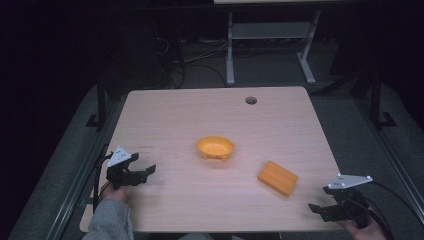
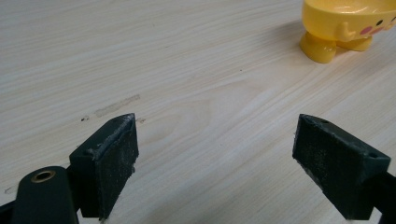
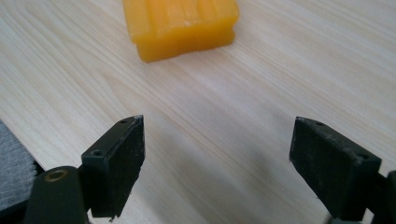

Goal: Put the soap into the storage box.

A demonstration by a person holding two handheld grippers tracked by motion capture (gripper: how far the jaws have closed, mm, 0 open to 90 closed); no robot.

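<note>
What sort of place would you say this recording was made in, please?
Probably a lab or workshop set up for recording, not a home. A bare wooden table with a cable hole stands on grey carpet, loose cables trail across the floor behind it, and a metal frame stands beyond.

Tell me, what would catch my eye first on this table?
Two bright orange-yellow things on the pale wooden table: a small footed bowl near the middle and a ridged block to its right. At the near corners sit the left gripper and the right gripper, both with black fingers spread wide and holding nothing.
</note>
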